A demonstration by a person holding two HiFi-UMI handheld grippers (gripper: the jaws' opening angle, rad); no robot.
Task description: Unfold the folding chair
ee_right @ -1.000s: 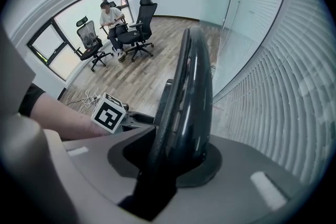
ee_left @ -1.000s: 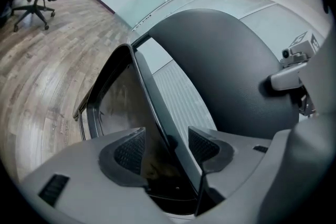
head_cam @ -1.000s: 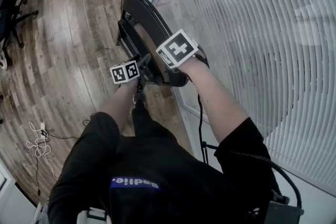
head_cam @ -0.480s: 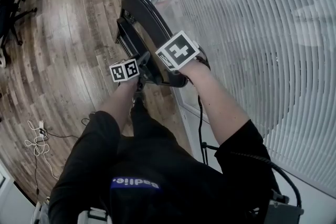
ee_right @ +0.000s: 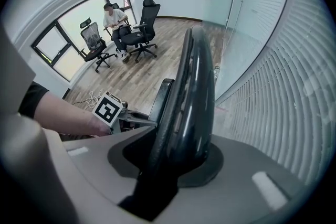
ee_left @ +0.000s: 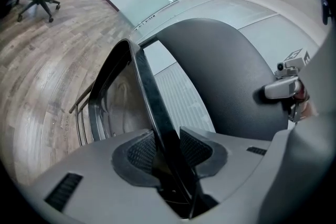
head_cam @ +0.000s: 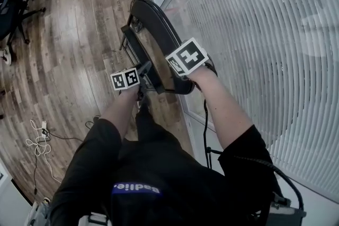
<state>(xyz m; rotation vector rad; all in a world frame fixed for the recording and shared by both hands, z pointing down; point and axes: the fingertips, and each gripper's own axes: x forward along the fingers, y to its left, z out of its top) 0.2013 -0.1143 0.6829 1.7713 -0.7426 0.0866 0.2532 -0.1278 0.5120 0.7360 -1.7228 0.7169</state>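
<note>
Head view: the folding chair (head_cam: 153,29) stands folded on the wooden floor (head_cam: 69,50) beside the slatted blind (head_cam: 265,61), its long axis running away from the person, with the left claw (head_cam: 143,70) on its floor side and the right claw (head_cam: 178,82) on its near rim. Left gripper view: the left claw (ee_left: 167,147), whose jaws have just been closing from the wide spread of a second ago, pinches the thin seat edge (ee_left: 147,92). Right gripper view: the right claw (ee_right: 173,160) clamps the thick backrest rim (ee_right: 191,86) as before, so the seat lies to the left of the back, ready to be drawn away from it
</note>
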